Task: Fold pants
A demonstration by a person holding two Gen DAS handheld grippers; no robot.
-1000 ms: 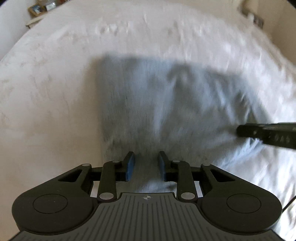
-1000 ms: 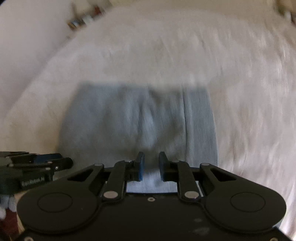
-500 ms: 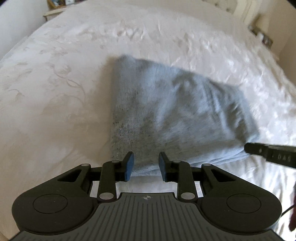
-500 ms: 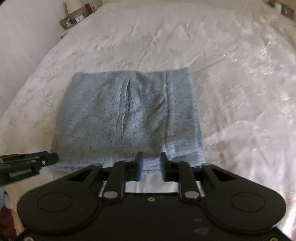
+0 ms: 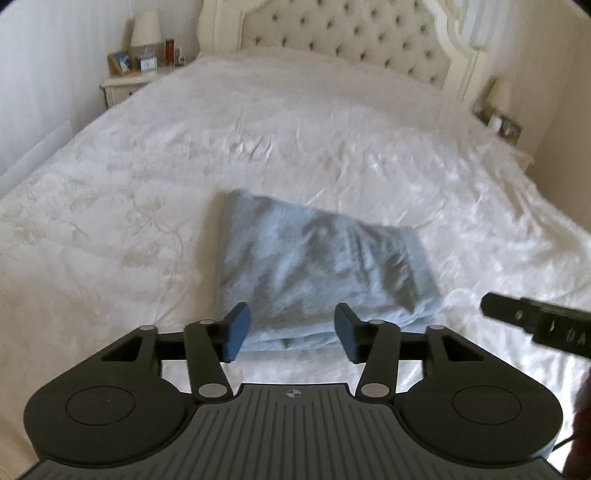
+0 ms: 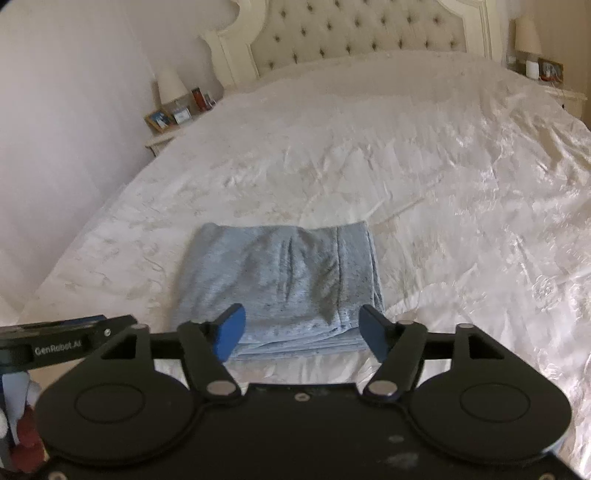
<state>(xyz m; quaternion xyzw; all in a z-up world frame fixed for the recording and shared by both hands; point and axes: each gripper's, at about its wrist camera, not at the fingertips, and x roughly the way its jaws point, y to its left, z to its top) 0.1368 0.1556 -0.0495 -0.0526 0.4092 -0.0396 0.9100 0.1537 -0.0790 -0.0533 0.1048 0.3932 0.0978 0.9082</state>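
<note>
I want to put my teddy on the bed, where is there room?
Lots of bare bedspread lies between the folded pants and the headboard, and on both sides of the pants. It is crowded at the near edge, where the left gripper and right gripper are, both open.

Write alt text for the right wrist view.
Folded grey-blue pants lie flat on a white bed, just beyond the open, empty right gripper. The left gripper pokes in at lower left; a tufted headboard stands behind.
</note>
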